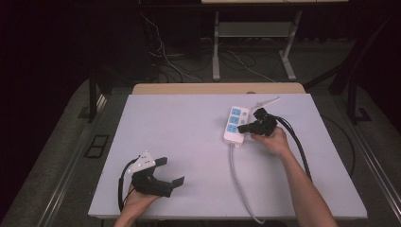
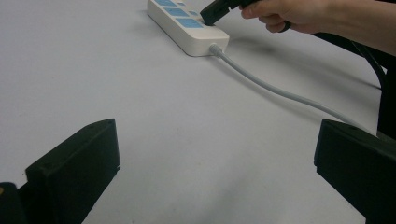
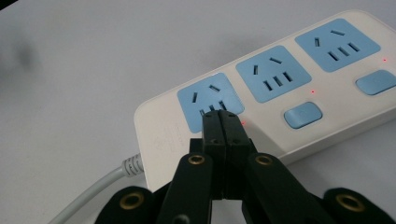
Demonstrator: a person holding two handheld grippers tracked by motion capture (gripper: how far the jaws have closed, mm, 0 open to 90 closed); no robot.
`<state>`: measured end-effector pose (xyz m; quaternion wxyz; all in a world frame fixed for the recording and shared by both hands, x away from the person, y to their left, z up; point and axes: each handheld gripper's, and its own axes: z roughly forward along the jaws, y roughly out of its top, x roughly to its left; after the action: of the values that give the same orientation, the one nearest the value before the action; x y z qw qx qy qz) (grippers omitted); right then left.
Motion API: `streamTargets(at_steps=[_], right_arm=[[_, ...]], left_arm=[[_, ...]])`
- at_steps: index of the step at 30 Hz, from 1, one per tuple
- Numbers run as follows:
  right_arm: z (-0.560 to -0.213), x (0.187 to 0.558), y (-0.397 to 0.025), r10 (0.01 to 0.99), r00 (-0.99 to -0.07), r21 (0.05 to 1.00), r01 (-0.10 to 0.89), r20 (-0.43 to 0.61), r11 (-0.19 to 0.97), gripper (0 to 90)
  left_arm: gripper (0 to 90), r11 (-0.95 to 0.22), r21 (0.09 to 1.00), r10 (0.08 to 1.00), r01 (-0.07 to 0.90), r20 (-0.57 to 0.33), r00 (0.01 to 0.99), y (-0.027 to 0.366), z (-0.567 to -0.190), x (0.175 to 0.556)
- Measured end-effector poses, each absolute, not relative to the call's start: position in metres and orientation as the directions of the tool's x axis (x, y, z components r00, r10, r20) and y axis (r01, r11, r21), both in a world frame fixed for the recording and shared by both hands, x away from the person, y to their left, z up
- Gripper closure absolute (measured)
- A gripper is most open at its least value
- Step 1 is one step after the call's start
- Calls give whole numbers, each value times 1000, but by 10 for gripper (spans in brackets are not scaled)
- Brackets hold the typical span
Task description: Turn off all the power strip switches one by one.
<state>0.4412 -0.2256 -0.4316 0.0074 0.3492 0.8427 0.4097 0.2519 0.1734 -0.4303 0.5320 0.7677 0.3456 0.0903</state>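
The power strip lies on the counter toward its far right, its grey cord trailing back to the near edge. The right gripper has its jaws pressed together with nothing between them, their joined tip set on the end of the strip nearest the cord, probably to press the switch there, the way a fingertip would. That switch is covered by the tip, so I cannot tell whether it is touched or pushed. The left gripper rests near the front left corner, jaws spread wide and empty, seemingly parked well apart from the work
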Motion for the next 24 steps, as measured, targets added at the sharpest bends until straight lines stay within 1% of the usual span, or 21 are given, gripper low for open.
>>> streamTargets(at_steps=[2,4,8,16,24], right_arm=[[-430,441,-224,597,-757,690,583,267,430,900],[-427,442,-224,584,-761,691,585,285,425,900],[-424,442,-223,594,-760,674,585,263,450,900],[-418,445,-229,595,-757,677,589,269,442,900],[-401,450,-232,598,-759,681,581,258,445,900]], left_arm=[[0,-196,879,626,434,-229,745,173,-430,252],[0,-195,879,626,435,-229,745,173,-430,252],[0,-199,878,625,435,-228,747,173,-431,253],[0,-199,875,623,441,-234,746,172,-431,254],[0,-198,875,626,442,-234,744,173,-431,254]])
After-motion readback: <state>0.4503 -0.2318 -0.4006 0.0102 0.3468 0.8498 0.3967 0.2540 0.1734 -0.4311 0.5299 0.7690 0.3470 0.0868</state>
